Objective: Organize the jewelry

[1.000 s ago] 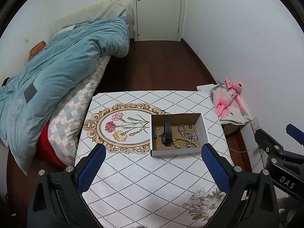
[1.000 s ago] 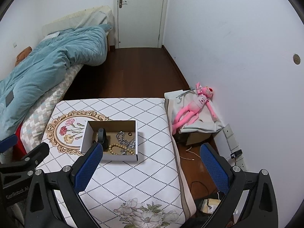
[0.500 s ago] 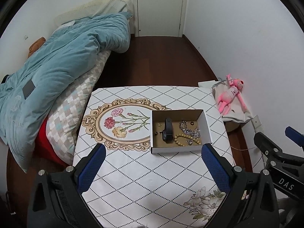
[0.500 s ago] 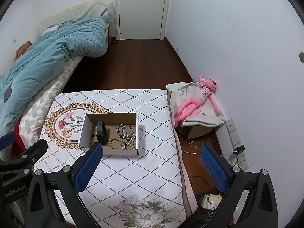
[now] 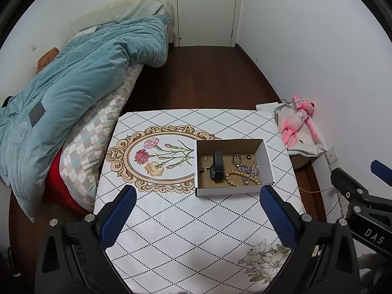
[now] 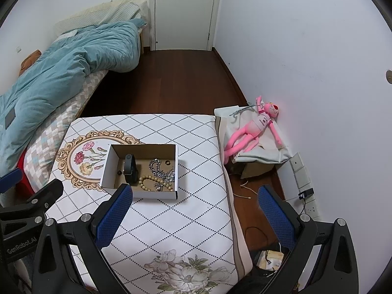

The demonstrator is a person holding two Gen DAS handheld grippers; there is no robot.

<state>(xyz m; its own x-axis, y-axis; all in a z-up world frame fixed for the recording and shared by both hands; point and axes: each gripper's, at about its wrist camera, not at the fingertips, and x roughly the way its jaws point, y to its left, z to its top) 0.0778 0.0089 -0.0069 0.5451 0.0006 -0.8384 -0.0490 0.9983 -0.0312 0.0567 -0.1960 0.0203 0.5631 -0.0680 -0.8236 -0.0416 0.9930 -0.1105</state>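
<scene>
Both grippers hang high above the bench [image 5: 171,220], w/ nothing in them. Left gripper [image 5: 196,210]: blue pads spread wide, empty, the near edge of the box [image 5: 230,191] showing between the tips. Right gripper [image 6: 194,210]: also wide open, empty, set further right so its right finger is over the floor [image 6: 245,196] past the bench edge; its left finger overlaps the box's near-left corner in view, not touching. The box is a shallow white carton w/ brown inside, lid off, sitting on the right half of the bench cloth, just right of the oval flower print [image 5: 156,158]. Inside the box: a dark watch [image 5: 217,167] left of centre, looks stood on its side; a silver chain [image 5: 243,165] right of it; a tan bead bracelet [image 5: 235,178] along the near wall, touching or nearly touching the chain end; a small dark ring [image 5: 249,157] by the far wall; a few tiny bits, prob. studs, left of the watch, too small to tell. All jewelry seen lies in the box. Bed w/ teal duvet [image 5: 73,80] runs along the bench's left side. Pink plush [image 6: 252,129] lies on a pale bag on the floor by the right wall. White door [image 6: 183,12] shut at the far end. In left-cam view the right gripper's frame pokes in at the right edge.
</scene>
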